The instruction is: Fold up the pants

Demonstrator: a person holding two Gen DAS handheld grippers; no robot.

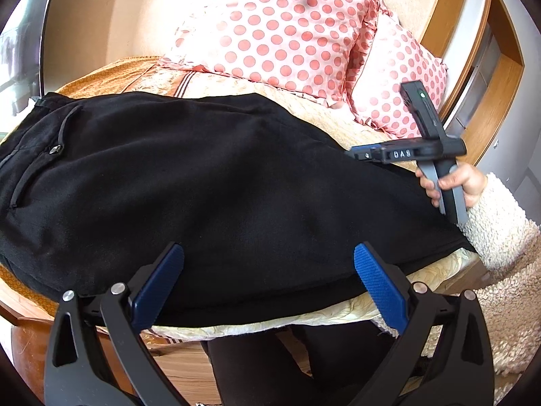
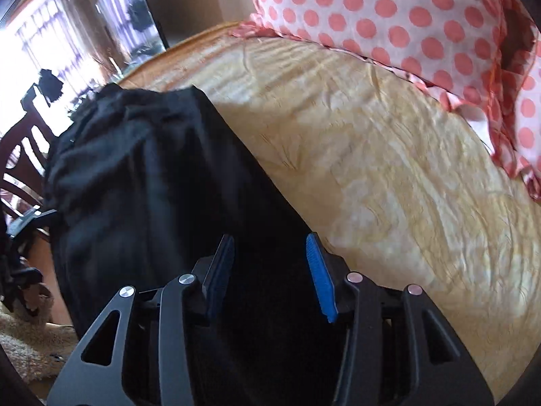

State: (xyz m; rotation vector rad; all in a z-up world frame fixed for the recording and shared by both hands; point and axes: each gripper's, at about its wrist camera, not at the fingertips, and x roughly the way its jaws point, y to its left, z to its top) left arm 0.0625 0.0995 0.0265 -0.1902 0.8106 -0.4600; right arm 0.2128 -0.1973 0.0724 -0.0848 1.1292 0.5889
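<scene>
The left gripper (image 1: 268,282) hangs just above the near edge of the bed (image 1: 338,311), jaws spread wide with nothing between the blue pads (image 1: 383,291). Below it, past the mattress edge, show the person's dark legs (image 1: 290,365) and a wood floor (image 1: 182,375).

The pants (image 1: 189,182) lie flat across the cream quilt (image 2: 389,176), black, stretched left to right along the near side of the bed. The waistband end with its button (image 1: 54,150) and pocket slit sits at the left in the left wrist view; the leg end runs right toward the person's right hand (image 1: 453,182). No container is in sight; the bed alone bears the pants.

That hand, in a fluffy cream sleeve (image 1: 500,233), grips the handle of the right gripper (image 1: 358,154), which points left over the far leg edge of the pants. From the right wrist view its jaws stand open, moderately wide, both pads (image 2: 319,277) over black cloth; whether they touch the fabric cannot be told.

Farther back, two pillows (image 1: 280,30) with pink dots on white lean at the head of the bed, well apart from the pants. A wooden headboard frame (image 1: 493,77) curves at the right. In the right wrist view a dark chair (image 2: 20,155) stands beyond the waist end, with a bright window (image 2: 40,34) behind it.
</scene>
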